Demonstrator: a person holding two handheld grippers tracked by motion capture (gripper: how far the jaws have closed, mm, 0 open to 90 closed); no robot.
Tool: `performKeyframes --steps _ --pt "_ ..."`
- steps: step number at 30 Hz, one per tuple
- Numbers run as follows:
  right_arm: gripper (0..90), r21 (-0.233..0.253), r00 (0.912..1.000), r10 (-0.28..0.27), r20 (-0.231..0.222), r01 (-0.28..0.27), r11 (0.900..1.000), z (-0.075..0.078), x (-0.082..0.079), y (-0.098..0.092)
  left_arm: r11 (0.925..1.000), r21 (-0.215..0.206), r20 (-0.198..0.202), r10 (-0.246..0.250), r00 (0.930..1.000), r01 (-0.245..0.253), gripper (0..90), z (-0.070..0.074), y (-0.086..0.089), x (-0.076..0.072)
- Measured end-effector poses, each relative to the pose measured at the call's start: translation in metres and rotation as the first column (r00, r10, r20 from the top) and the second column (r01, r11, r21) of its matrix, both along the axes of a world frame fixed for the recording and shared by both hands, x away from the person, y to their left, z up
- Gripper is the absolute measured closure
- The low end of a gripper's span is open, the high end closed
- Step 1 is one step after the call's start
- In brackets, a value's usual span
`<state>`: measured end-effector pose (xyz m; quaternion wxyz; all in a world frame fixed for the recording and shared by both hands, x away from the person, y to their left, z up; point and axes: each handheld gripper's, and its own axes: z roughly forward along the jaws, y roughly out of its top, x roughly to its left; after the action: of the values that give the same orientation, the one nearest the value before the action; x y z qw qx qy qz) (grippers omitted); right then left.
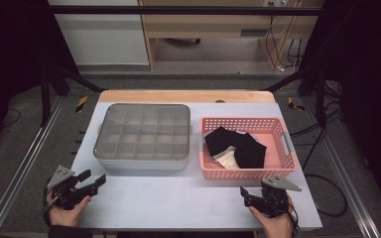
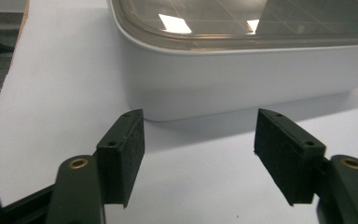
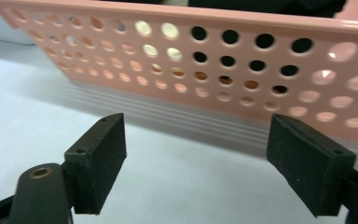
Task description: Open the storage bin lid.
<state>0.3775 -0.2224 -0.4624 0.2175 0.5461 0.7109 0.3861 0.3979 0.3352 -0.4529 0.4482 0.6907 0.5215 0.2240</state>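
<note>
A grey compartment box [image 1: 142, 163] with a clear lid [image 1: 143, 130] stands at the table's left middle. Beside it on the right is a pink perforated basket [image 1: 250, 173] that holds black cloth [image 1: 240, 147] and a bit of white cloth [image 1: 226, 159]. My left gripper [image 1: 93, 177] rests open near the front left edge, apart from the box. In the left gripper view the left gripper [image 2: 198, 133] faces the box's corner [image 2: 223, 79], nothing between its jaws. My right gripper [image 1: 244, 196] is open just in front of the basket. In the right gripper view the right gripper [image 3: 196, 137] points at the basket's wall [image 3: 214, 60].
The white tabletop [image 1: 178, 198] has free room along the front between my hands. A wooden strip [image 1: 186, 95] runs along the far edge. Metal rails [image 1: 25, 158] flank the table, with cables [image 1: 322, 134] on the floor at the right.
</note>
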Motion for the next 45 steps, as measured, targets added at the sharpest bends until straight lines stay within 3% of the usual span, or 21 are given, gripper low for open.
performKeyframes --steps 5,8,11,12,16,22,26,30,36,45 --pt "25.2 0.011 0.9992 0.038 0.014 -0.039 0.999 0.004 -0.002 0.005 0.9999 -0.008 0.016 -0.008 0.9998 0.008 30.5 0.004 -0.002 0.0" --pt "25.5 -0.017 0.9978 0.06 0.03 -0.059 0.998 0.009 -0.002 0.01 0.9997 -0.024 0.03 -0.009 0.9995 0.009 30.1 0.01 -0.002 0.0" --pt "26.3 0.02 0.9953 0.088 0.041 -0.089 0.996 0.014 -0.003 0.014 0.9994 -0.035 0.038 -0.003 0.9993 0.004 29.8 0.014 -0.001 0.0" --pt "26.6 0.048 0.9937 0.104 0.041 -0.106 0.993 0.017 -0.004 0.016 0.9994 -0.033 0.039 -0.002 0.9992 0.004 29.3 0.015 -0.001 0.001" --pt "27.2 0.071 0.989 0.137 0.055 -0.141 0.987 0.026 -0.005 0.025 0.9998 -0.003 0.036 0.019 0.9992 -0.019 28.8 0.019 -0.002 0.005" --pt "29.3 0.063 0.9783 0.194 0.072 -0.199 0.978 0.041 -0.002 0.04 0.9997 0.002 0.025 0.026 0.9993 -0.026 28.4 0.024 -0.002 0.01" --pt "30.8 0.089 0.9769 0.194 0.089 -0.202 0.975 0.048 -0.002 0.046 0.9997 -0.005 0.029 0.024 0.9993 -0.024 28.7 0.028 0.001 0.012" --pt "30.9 0.086 0.9743 0.206 0.091 -0.214 0.973 0.055 0.002 0.054 0.9998 0.003 0.037 0.021 0.9991 -0.021 28.6 0.034 0.001 0.019" --pt "32.0 0.106 0.9755 0.195 0.102 -0.205 0.973 0.065 0.013 0.066 0.9998 0.011 0.055 0.016 0.9984 -0.016 29.0 0.045 -0.002 0.029" --pt "33.5 0.134 0.9699 0.205 0.132 -0.222 0.966 0.074 0.03 0.085 0.9998 0.006 0.069 0.016 0.9975 -0.017 29.9 0.057 -0.005 0.041"
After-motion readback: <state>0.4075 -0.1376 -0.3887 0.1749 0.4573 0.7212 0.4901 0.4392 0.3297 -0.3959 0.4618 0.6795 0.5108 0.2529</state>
